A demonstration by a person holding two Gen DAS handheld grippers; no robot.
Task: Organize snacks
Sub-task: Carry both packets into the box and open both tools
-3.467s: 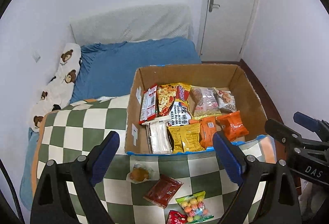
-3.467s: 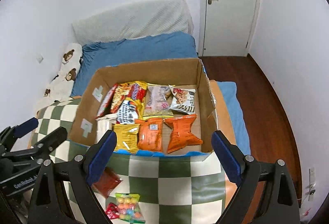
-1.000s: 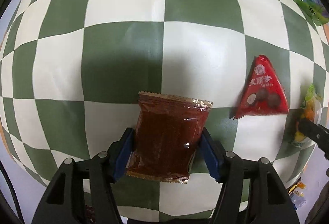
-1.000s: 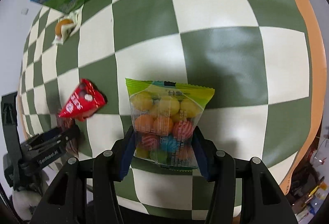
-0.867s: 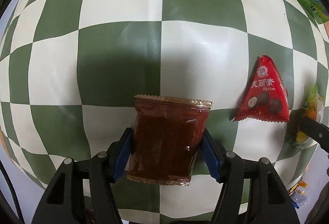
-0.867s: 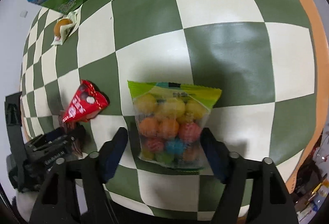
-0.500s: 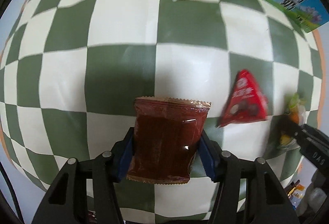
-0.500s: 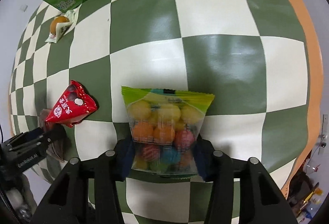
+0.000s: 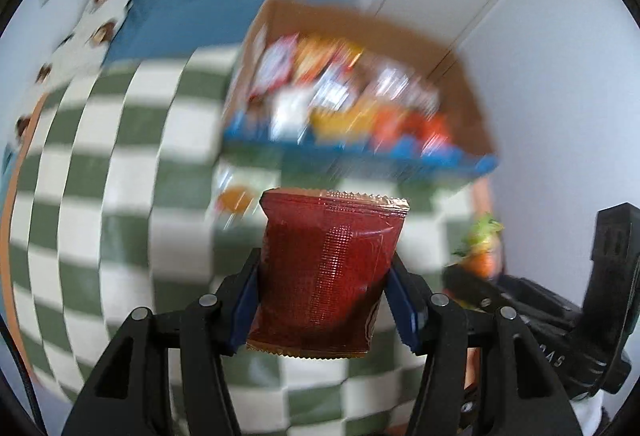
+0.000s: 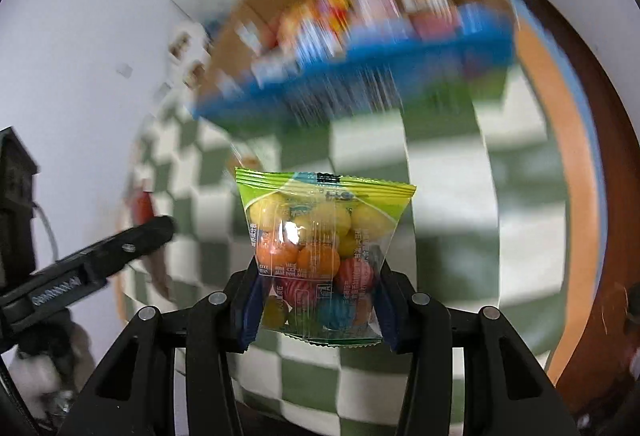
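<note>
Checkered green-and-white cover [image 9: 132, 140] over a bed, white walls behind, background smeared by motion blur in both views.

Cardboard box [image 9: 360, 36], open-topped, blue-edged front wall, set on the cover beyond both grippers; packed with assorted snack packets, individual items unreadable through blur.

Left gripper [image 9: 326, 300]: jaws clamped on the two side edges of a dark red packet [image 9: 328, 268], lower half pinched, crimped top seam standing free and upright, clear of the cover.

Right gripper [image 10: 318, 300]: jaws closed on a clear candy bag [image 10: 324, 248] with green top band, coloured balls inside, gripped low on both sides, likewise lifted off the cover.

Small orange wrapped snack [image 9: 236, 198] left lying on the cover just before the box front. Red triangular packet [image 10: 142, 208] also on the cover, partly hidden behind the left gripper's finger.

Step judged: carry to box. Recommended handling: hold squeeze steady, since soft film can slip; clear the front wall before lowering; aim for a gap among the packets; release only once low inside, one side at a time, grippers kept apart.
</note>
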